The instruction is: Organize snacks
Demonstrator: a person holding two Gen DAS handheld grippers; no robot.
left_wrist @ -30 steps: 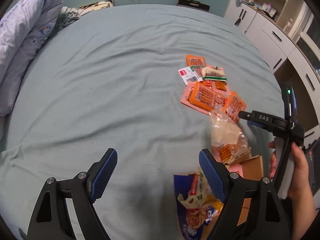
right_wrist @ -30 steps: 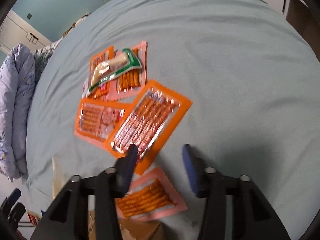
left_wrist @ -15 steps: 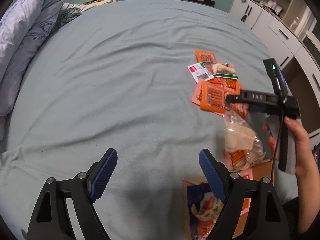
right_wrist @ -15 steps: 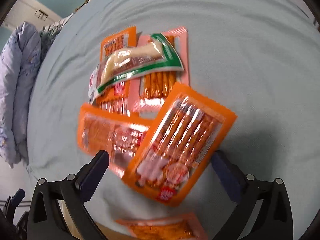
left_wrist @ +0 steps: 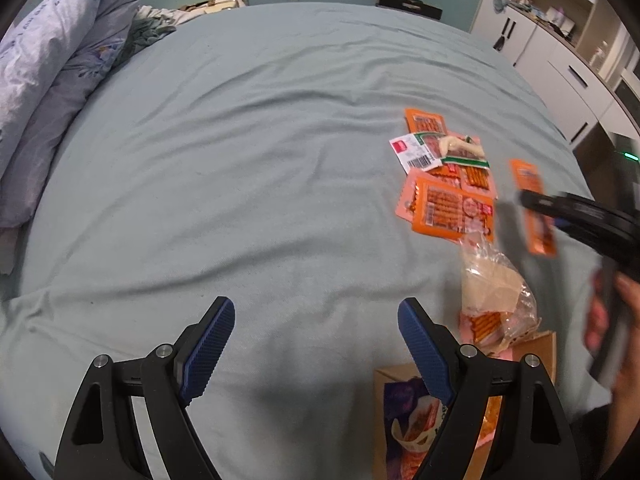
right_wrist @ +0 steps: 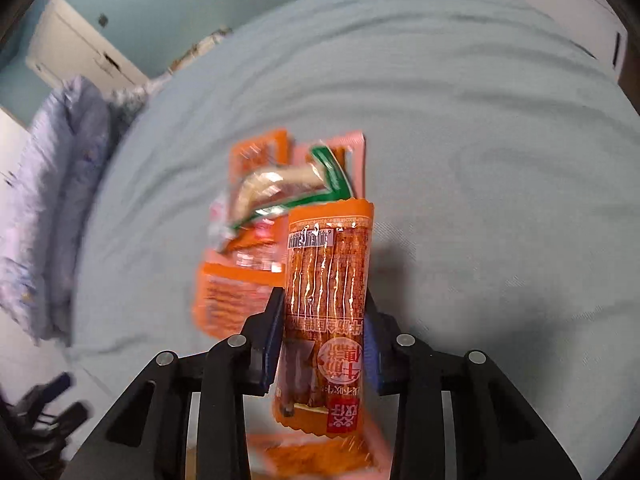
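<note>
One sausage pack btwn right gripper jaws

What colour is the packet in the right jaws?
Orange, the sausage-stick snack packet; clearest in the right wrist view.

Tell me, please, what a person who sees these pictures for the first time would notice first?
First, the orange sausage pack standing upright, clamped in the right gripper and lifted above the bed sheet. Next, the heap of orange and pink snack packs lying on the right part of the sheet, with a green-edged pack on top. The left gripper hangs open and empty over bare sheet.
</note>
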